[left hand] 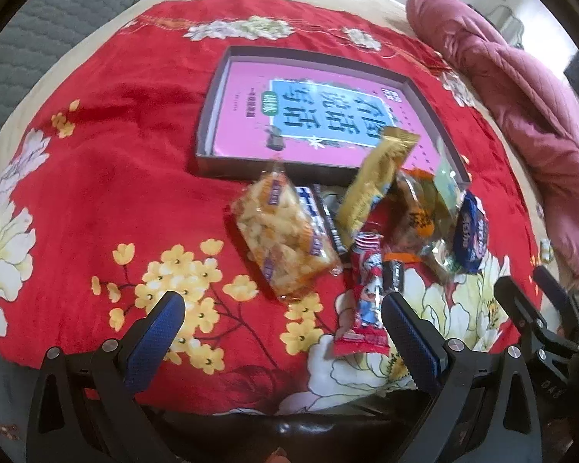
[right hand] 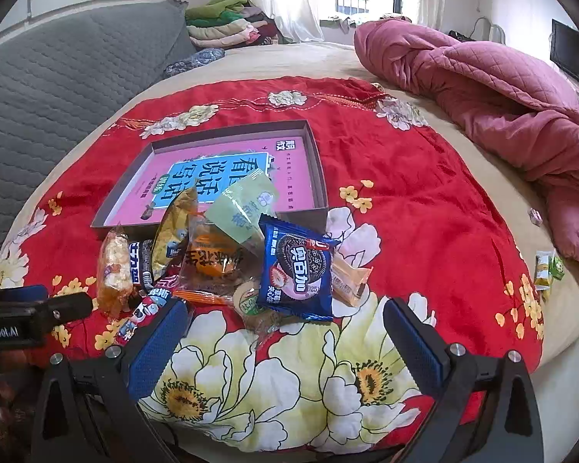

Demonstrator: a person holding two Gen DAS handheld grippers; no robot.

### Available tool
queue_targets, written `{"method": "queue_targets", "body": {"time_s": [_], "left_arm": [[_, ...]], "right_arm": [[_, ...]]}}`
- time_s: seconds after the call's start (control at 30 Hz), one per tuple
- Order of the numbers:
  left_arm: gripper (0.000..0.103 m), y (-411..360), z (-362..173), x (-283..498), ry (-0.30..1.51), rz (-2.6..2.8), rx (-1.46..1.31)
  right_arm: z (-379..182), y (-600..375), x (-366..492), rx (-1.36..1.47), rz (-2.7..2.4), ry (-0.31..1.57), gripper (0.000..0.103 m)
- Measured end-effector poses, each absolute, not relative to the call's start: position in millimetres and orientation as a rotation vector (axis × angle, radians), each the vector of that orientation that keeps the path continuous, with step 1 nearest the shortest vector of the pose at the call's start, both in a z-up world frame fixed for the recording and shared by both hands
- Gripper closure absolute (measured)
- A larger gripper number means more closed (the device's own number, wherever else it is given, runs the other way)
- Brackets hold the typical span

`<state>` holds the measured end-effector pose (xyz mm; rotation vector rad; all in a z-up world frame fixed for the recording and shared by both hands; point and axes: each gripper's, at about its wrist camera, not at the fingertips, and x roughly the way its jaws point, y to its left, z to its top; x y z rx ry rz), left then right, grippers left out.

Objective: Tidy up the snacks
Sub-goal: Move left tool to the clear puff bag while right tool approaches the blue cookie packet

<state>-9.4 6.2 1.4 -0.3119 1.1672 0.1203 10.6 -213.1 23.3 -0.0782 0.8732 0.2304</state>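
My bed [right hand: 463,208], spread with a red floral blanket [right hand: 424,193]

On it: a shallow box [right hand: 320,177], heaped snack packets [right hand: 297,270] (touching its near edge), a pink quilt [right hand: 482,88].

in the snack pile, the dark bar [left hand: 328,220] lies mostly buried under the rice-cracker packet [left hand: 281,239] and the gold sachet [left hand: 374,177], so only a strip of its lettering shows. the pale wafer packet [right hand: 349,276] is half covered by the blue cookie packet [right hand: 299,270]. a small round green-labelled snack [right hand: 251,303] peeks out beneath the orange packet [right hand: 212,258] (its print is too small to read). the book [right hand: 227,177] in the tray has its near corner hidden by the pile. two little green packets [right hand: 548,268] near the pink quilt [right hand: 501,104] are too small to identify.
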Motion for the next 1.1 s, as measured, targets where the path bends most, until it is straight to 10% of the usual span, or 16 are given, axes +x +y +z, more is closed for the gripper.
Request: {"method": "queue_targets", "body": {"time_s": [1.1], "left_arm": [[0.001,44,-43,13,1.194,0.104,-0.569]], "right_arm": [[-9,-225,58,0.054,0.237,0.899,0.01]]}}
